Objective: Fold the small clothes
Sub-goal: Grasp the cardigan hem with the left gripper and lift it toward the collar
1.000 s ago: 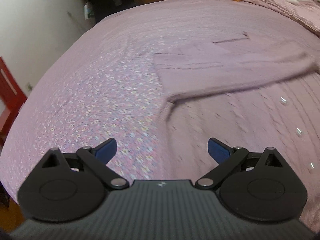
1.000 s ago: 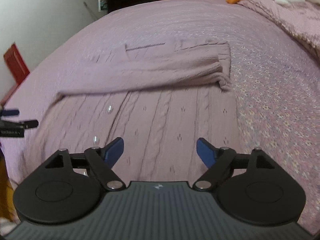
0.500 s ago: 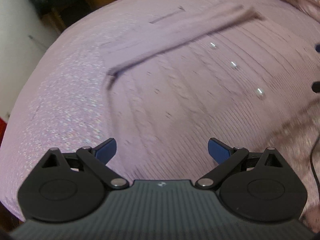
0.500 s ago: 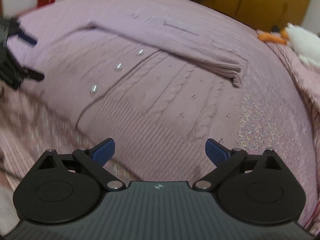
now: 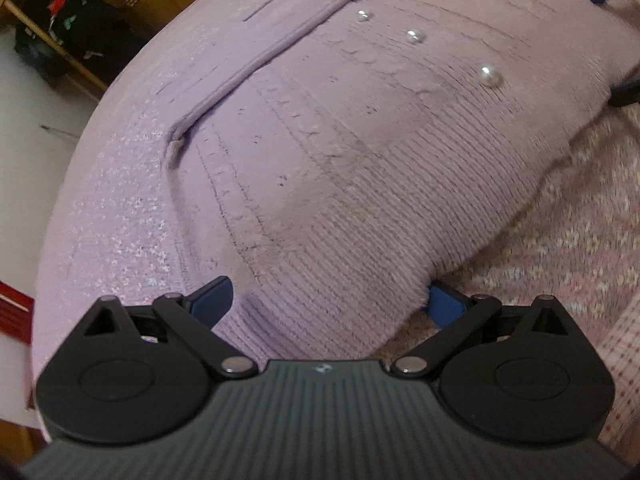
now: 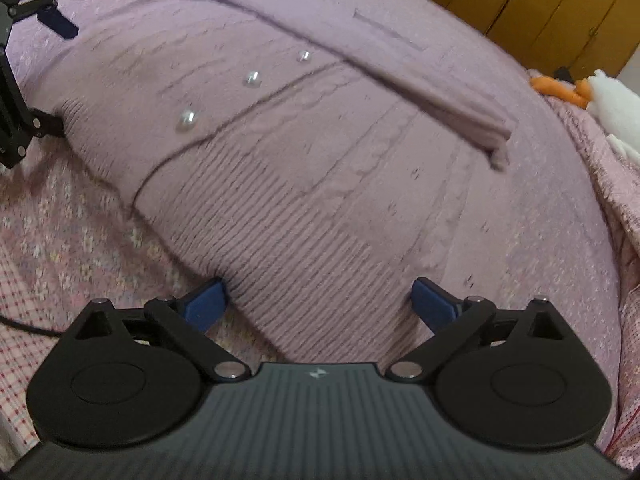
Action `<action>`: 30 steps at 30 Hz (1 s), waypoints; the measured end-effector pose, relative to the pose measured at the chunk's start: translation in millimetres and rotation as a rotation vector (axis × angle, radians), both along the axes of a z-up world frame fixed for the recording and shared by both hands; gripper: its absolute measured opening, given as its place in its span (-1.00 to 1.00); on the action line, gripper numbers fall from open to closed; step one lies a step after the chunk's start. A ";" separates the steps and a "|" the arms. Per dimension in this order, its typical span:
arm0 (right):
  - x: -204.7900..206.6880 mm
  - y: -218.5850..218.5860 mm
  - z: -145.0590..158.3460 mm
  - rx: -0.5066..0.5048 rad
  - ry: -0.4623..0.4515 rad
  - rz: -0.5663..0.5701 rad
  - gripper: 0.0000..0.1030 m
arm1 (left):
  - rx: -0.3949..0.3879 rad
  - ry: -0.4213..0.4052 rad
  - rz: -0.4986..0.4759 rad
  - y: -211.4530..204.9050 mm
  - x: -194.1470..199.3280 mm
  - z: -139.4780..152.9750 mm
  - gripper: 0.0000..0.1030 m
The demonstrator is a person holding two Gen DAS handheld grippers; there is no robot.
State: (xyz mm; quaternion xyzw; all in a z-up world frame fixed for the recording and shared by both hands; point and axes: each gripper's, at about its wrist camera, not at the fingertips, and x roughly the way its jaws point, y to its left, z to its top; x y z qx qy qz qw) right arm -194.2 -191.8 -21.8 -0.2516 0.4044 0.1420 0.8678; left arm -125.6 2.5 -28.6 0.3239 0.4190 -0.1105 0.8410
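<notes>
Knitted cardigan, mauve, cable pattern on the body and a ribbed hem band nearest both cameras; lies spread flat on the bed, sleeves folded across its upper part. Three pearl buttons in a row along the front edge, also seen in the left wrist view. One folded sleeve runs diagonally over the chest, cuff end lying on the body toward the right side; the other sleeve's fold ends just beside the garment's left edge. Left gripper: jaws spread wide, straddling the hem corner, blue fingertips on either side of the ribbed band, the right one partly hidden beneath the knit edge; nothing clamped. Right gripper: jaws likewise spread apart, ribbed hem lying between the blue fingertips, not pinched. The left gripper also appears at the top left of the right wrist view, at the opposite hem corner. Bedspread, pinkish with small floral print, beneath the cardigan. White stuffed toy with orange parts at the far side of the bed. Wooden wardrobe behind the bed.
</notes>
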 end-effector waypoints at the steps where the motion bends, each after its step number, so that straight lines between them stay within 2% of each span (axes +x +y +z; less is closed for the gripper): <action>1: 1.6 -1.2 2.2 0.006 -0.017 -0.004 0.96 | -0.017 -0.008 0.009 1.6 0.8 2.1 0.99; 4: 12.5 -7.5 7.8 0.037 -0.040 -0.042 0.96 | -0.045 -0.058 0.019 6.7 2.2 11.0 0.98; 7: 22.9 -11.7 7.9 0.070 -0.022 -0.074 0.96 | -0.066 -0.109 0.034 9.0 8.2 17.9 0.96; 9: 25.4 -11.7 7.3 0.087 -0.012 -0.080 0.96 | -0.069 -0.129 0.040 9.4 13.6 20.4 0.88; 15: 19.8 -6.9 -0.3 0.111 -0.003 -0.021 0.96 | -0.095 -0.142 -0.017 -2.2 21.9 13.8 0.40; 18: 14.6 -3.2 -6.6 0.079 -0.020 0.013 0.97 | -0.127 -0.121 -0.036 -2.4 30.9 12.0 0.01; 19: 14.2 -3.9 -6.9 0.084 -0.022 0.012 0.97 | -0.151 -0.105 -0.035 -3.1 32.4 12.7 -0.20; 21: 16.5 -7.7 -6.7 0.102 -0.015 -0.013 0.98 | -0.163 -0.098 -0.029 -6.9 28.5 15.7 -0.32; 23: 16.7 -11.0 -5.5 0.106 -0.028 -0.038 0.95 | -0.167 -0.100 -0.032 -8.5 29.1 16.4 -0.52; 25: 9.8 -11.3 0.2 0.092 -0.111 -0.040 0.87 | -0.187 -0.101 -0.020 -8.9 29.8 19.0 -0.62; 27: 5.5 -7.8 2.6 0.060 -0.151 -0.019 0.81 | -0.234 -0.114 -0.007 -6.5 31.4 22.5 -0.63; 30: 8.6 -5.6 -2.7 0.057 -0.101 0.002 0.66 | -0.273 -0.094 0.027 -3.3 38.9 18.9 -0.62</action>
